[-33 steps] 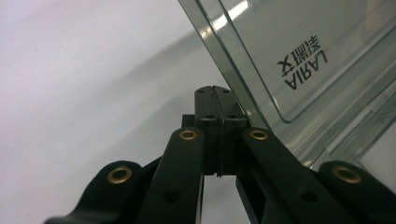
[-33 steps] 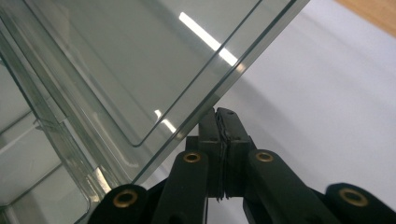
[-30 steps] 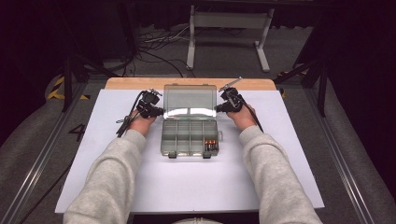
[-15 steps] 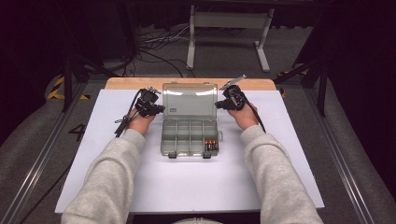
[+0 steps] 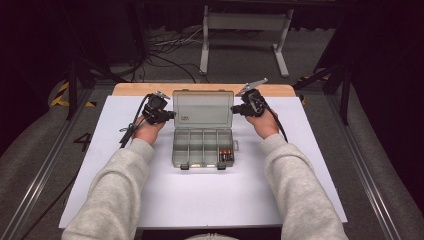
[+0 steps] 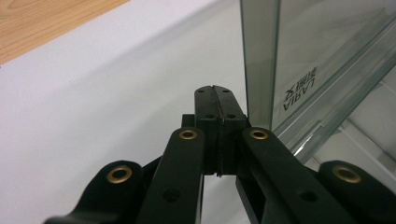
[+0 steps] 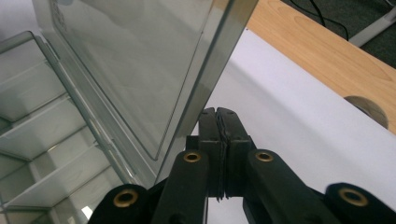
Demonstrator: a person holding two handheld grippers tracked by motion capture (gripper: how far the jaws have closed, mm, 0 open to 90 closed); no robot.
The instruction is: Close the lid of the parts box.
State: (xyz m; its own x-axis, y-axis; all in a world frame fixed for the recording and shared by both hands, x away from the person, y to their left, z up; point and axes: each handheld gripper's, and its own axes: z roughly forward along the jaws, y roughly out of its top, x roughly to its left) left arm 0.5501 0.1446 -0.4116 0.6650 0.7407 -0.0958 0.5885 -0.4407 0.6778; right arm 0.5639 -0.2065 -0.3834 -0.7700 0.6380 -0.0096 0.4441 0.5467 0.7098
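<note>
Where grippers flank, lid (image 5: 203, 108) between

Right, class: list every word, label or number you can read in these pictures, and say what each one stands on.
"4": dark number on the floor left of the table.
Label on the clear box lid: seen from behind, so mirrored; Latin letters with characters beside them, not surely readable.
Same label in the high view: too small to read.

Wooden table (image 5: 200, 89) covered by white sheet (image 5: 200, 195); clear compartment box (image 5: 202, 147) at sheet's middle, lid raised.
</note>
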